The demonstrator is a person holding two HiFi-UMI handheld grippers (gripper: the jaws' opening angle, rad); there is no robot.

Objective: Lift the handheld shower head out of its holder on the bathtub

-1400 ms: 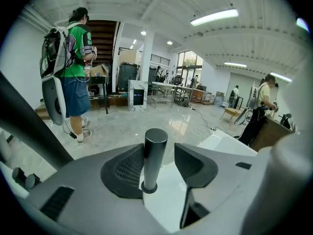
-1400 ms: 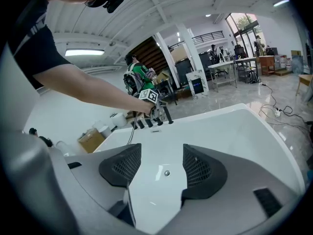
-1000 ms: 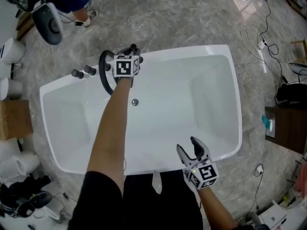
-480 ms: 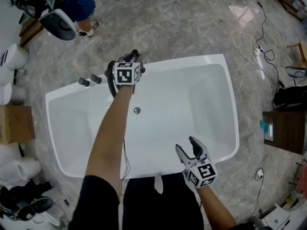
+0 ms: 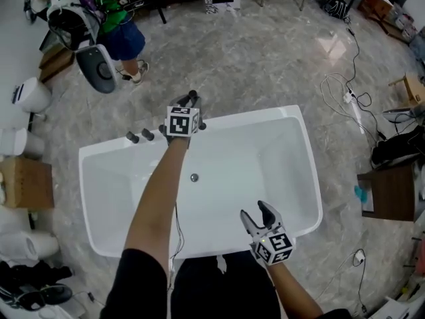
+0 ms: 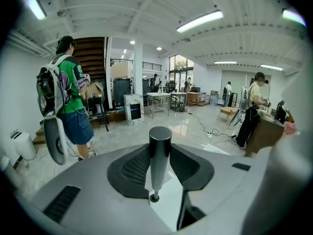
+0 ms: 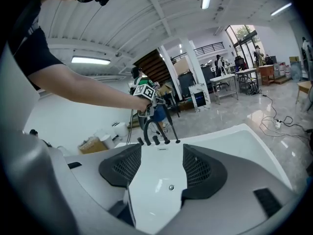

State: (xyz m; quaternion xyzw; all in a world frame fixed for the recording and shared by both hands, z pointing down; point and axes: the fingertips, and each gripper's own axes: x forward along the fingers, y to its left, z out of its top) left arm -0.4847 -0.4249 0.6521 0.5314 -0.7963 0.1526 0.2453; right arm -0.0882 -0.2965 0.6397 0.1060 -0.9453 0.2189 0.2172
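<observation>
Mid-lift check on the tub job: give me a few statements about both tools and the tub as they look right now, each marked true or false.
1. The left tool is shut on the shower head. True.
2. The right tool grips the hose. False: its jaws stand apart with nothing between them, above the near rim of the bathtub.
3. The bathtub is full of water. False: no water shows, and the drain lies bare.
4. A person in a green shirt stands beyond the bathtub. True.
5. The knobs sit on the near rim. False: they stand on the far rim, left of the left tool in the head view.
</observation>
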